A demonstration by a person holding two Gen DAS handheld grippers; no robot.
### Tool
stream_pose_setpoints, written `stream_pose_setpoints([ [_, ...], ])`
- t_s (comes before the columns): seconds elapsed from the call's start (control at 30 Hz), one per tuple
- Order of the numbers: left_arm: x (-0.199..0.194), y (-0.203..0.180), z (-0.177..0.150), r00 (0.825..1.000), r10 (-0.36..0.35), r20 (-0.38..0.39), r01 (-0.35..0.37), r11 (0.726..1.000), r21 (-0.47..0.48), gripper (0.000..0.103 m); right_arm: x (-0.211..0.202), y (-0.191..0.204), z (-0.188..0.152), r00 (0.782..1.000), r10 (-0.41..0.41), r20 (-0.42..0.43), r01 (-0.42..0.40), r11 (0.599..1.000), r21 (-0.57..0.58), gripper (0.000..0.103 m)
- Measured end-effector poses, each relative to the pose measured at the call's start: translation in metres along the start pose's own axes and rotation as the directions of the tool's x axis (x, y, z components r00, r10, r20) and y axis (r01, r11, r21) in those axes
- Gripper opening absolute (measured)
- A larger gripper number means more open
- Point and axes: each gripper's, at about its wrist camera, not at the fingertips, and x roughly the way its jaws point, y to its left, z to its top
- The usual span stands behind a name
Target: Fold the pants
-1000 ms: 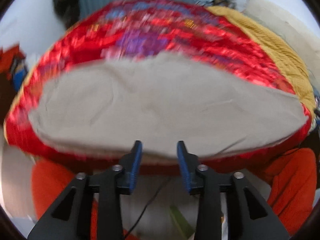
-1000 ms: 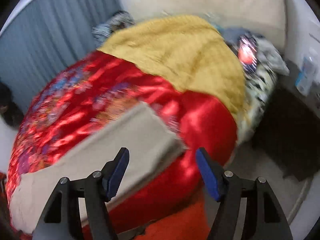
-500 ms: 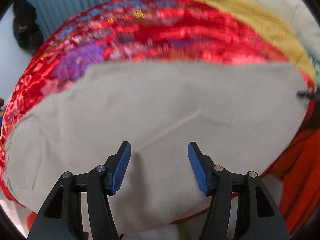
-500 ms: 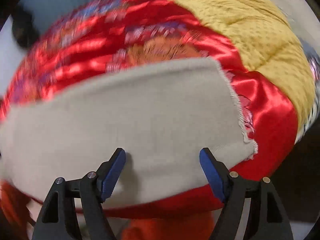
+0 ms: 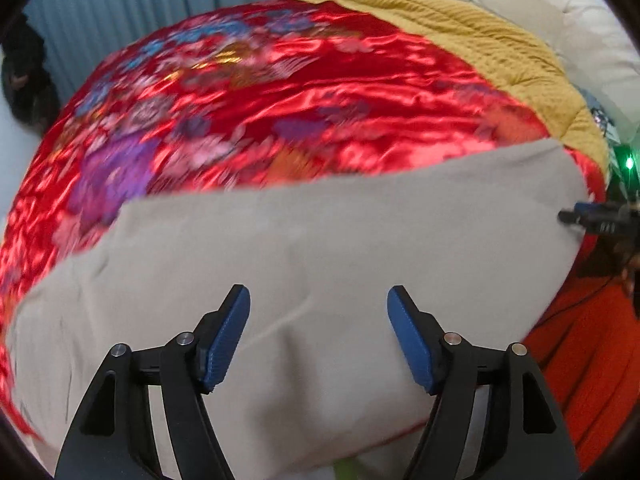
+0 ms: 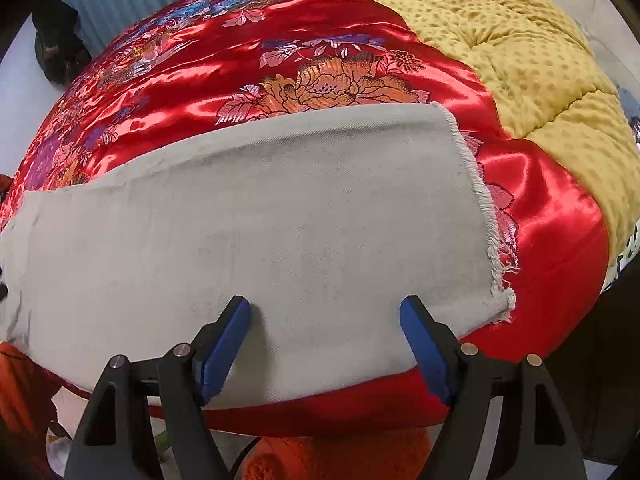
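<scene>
Basically, the beige pants (image 6: 256,232) lie flat across the near part of a red satin quilt (image 6: 304,40) with a flower pattern, on a bed. A mustard-yellow blanket (image 6: 520,52) covers the far right of that bed. In the right wrist view one leg runs left to right, and its frayed hem (image 6: 486,208) ends just short of the bed's right side, red satin showing beyond it. The right gripper (image 6: 326,340) points down over the near edge of that leg, close to the hem; its blue pads (image 6: 222,354) stand spread wide with flat cloth showing between them, nothing pinched. Whether the tips touch the fabric is hard to tell from this angle. In the left wrist view, which is a bit blurred, the left gripper (image 5: 318,334) sits over a wider stretch of the pants (image 5: 320,248), where a soft crease runs toward the near edge. Its jaws are opening, pads (image 5: 226,340) well apart, cloth between them but not clamped. At that view's right edge the tip of the other gripper shows by the pants' far end. An orange-red fabric (image 5: 592,344) hangs below the bed's near side. A grey pleated curtain (image 5: 132,12) stands behind the bed.
</scene>
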Motion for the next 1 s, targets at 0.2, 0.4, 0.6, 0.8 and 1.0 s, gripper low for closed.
stream_pose_setpoints([
  [0.2, 0.040, -0.024, 0.050, 0.997, -0.052, -0.051, 0.053, 0.999, 0.014, 0.075, 0.001, 0.001, 0.000, 1.000, -0.003, -0.004, 0.003, 1.000, -0.001, 0.078],
  [0.4, 0.073, -0.011, 0.073, 0.990, -0.085, -0.114, 0.074, 0.992, -0.097, 0.075, 0.002, -0.001, 0.000, 1.000, 0.011, -0.005, -0.011, 1.000, 0.006, 0.078],
  [0.6, 0.097, -0.014, 0.075, 0.988, -0.015, -0.151, 0.004, 0.998, -0.070, 0.075, 0.003, -0.001, 0.002, 1.000, 0.014, -0.011, -0.014, 1.000, 0.006, 0.080],
  [0.8, 0.086, -0.039, 0.034, 0.991, 0.017, -0.133, -0.011, 0.999, 0.048, 0.076, 0.003, -0.001, 0.003, 1.000, 0.015, -0.011, -0.015, 1.000, 0.006, 0.080],
  [1.0, 0.048, -0.060, -0.026, 0.994, 0.017, -0.104, 0.000, 0.987, 0.160, 0.077, 0.003, -0.001, 0.003, 1.000, 0.017, -0.012, -0.017, 1.000, 0.006, 0.080],
])
